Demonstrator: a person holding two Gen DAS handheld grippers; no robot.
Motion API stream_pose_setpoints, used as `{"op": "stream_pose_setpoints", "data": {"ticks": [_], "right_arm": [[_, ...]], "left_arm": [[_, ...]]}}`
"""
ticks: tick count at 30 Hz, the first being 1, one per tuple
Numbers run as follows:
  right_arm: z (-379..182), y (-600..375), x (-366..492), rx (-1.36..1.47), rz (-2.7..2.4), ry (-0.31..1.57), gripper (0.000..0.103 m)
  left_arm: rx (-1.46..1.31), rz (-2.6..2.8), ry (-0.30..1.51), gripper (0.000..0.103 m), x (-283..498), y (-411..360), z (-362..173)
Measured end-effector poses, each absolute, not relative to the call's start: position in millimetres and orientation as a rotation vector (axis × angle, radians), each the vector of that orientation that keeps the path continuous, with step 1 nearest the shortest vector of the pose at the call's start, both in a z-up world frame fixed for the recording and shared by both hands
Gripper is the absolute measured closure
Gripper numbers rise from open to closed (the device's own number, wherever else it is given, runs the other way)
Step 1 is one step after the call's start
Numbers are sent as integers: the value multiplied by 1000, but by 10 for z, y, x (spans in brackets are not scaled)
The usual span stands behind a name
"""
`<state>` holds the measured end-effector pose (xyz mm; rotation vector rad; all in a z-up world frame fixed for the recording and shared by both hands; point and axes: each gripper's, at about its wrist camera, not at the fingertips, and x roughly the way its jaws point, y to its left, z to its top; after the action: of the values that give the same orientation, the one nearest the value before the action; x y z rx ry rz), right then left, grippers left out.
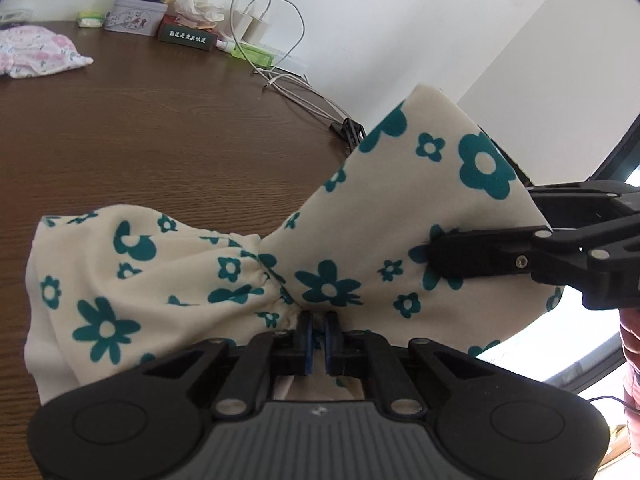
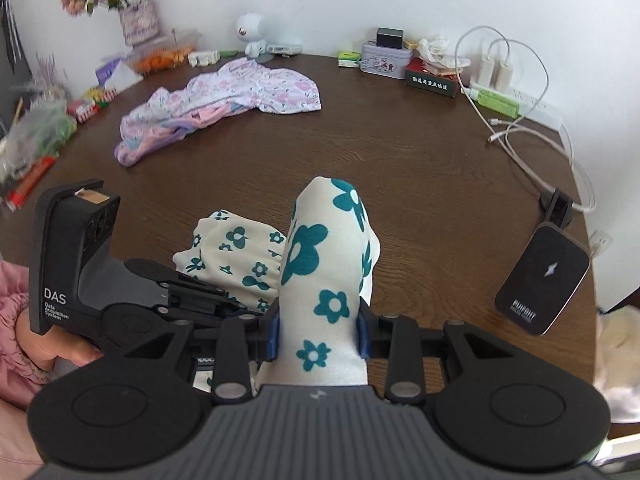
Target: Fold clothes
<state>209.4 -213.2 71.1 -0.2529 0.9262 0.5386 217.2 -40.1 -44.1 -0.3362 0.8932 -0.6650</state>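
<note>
A cream garment with teal flowers (image 1: 328, 280) hangs lifted above the brown table (image 1: 160, 140). My left gripper (image 1: 318, 340) is shut on its gathered elastic edge. My right gripper (image 2: 318, 336) is shut on a bunched fold of the same garment (image 2: 320, 280); it also shows in the left wrist view (image 1: 436, 256), coming in from the right and clamping the cloth. The left gripper appears in the right wrist view (image 2: 240, 308), close at the left. Part of the garment droops onto the table.
A pink floral garment (image 2: 224, 96) lies crumpled at the far side of the table. Boxes, a tin (image 2: 386, 60), chargers and white cables (image 2: 520, 128) line the back edge. A black device on a clamp (image 2: 544, 280) stands at the right edge. Clutter sits at the left.
</note>
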Motion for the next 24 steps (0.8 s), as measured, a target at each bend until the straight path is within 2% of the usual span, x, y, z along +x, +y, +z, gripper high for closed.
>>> {"op": "stream_pose_setpoints", "data": {"ticks": [2,5,8,15,20,24], "right_arm": [[726,-1988,2049,-333,528,918,69],[722,-1834,1968,-412,523,898,69],[727,-1716,1941,-448,518,899,69],[751,-1416,1947,-497,479,924,66],[818,-1384,1912,-409,534,947,54],[881,-1383,1894,-331,585,946,54]], "left_arm": [[-364,-670,893,99,2168,-337,-446],[-395,-652,868,85,2117,-94,-345],[-348,-624,806,82,2037,93,-172],[-370,-610,836,83,2168,93,-253],[-424,-592,850,84,2073,233,-333],[-455,-560,838,84,2031,412,-319]]}}
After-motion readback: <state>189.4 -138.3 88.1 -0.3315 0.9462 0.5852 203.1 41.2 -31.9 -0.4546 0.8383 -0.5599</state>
